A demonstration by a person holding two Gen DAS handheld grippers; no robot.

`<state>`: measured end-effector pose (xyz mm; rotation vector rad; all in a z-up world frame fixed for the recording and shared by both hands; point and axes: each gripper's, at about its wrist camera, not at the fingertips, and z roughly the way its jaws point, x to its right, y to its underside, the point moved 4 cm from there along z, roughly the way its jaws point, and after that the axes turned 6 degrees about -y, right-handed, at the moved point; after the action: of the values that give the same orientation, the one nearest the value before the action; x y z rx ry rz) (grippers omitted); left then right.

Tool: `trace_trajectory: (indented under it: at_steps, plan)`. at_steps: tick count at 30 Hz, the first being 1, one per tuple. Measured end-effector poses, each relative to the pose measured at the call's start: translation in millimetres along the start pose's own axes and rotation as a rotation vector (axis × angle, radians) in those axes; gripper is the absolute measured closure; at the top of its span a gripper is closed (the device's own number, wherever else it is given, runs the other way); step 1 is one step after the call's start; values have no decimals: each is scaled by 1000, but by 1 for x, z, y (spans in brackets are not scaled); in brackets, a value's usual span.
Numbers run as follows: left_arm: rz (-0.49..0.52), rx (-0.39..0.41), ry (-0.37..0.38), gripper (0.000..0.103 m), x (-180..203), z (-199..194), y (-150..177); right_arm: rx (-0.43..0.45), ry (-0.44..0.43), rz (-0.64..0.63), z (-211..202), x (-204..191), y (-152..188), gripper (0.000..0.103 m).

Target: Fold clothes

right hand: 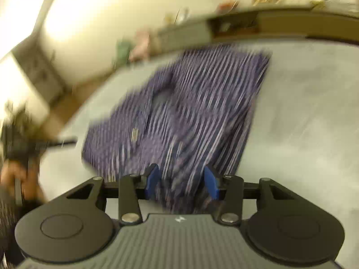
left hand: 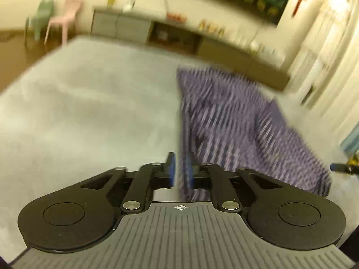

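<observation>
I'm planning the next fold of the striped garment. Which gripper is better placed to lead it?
Probably the left gripper: its pads look nearly closed on an edge of the striped garment. The right gripper has cloth bunched between wider-set pads, so its hold looks less sure. Blur makes both uncertain.

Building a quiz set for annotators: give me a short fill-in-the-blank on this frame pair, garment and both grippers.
1. The purple striped garment lies on a ____ carpet.
2. The left gripper has the garment's ____ between its blue pads.
3. Fabric is bunched between the fingers of the ____ gripper, whose jaws stand wider apart.
4. Beside the green chair at the far wall stands a ____ chair.

Missing words: grey; edge; right; pink
</observation>
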<state>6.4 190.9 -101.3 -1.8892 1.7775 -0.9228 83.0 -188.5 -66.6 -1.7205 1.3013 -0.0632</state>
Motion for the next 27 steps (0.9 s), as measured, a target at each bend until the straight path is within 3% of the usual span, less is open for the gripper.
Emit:
trace_trajectory:
  at_steps: [1, 3, 5, 7, 8, 12, 13, 14, 17, 19, 23, 27]
  plan:
    - [29, 1, 7, 82, 8, 6, -7, 53, 18, 2, -3, 2, -8, 58]
    - [86, 2, 21, 79, 24, 18, -22, 54, 51, -99, 19, -9, -17, 65]
    - [144, 3, 34, 74, 41, 30, -36, 19, 71, -232, 50, -25, -23, 66]
    - [201, 1, 45, 74, 56, 43, -49, -70, 102, -311, 79, -26, -17, 70]
    - [224, -35, 14, 76, 56, 55, -47, -117, 118, -348, 93, -26, -13, 71]
    - [189, -83, -125, 74, 28, 76, -41, -225, 241, -243, 90, 14, -6, 70]
    - [175, -85, -133, 75, 24, 72, -42, -210, 249, -210, 81, 21, -9, 70]
    - [182, -53, -111, 79, 26, 65, -49, -183, 224, -172, 75, 23, -14, 70]
    - [201, 24, -31, 75, 38, 52, -69, -59, 94, -83, 65, 22, -42, 70]
    - [216, 50, 34, 74, 52, 56, -84, -62, 94, -143, 83, 19, -53, 70]
    - [282, -45, -22, 73, 63, 115, -85, -151, 177, -252, 135, 33, -54, 75]
    - [196, -59, -93, 71, 46, 122, -84, -127, 193, -237, 132, 45, -47, 79]
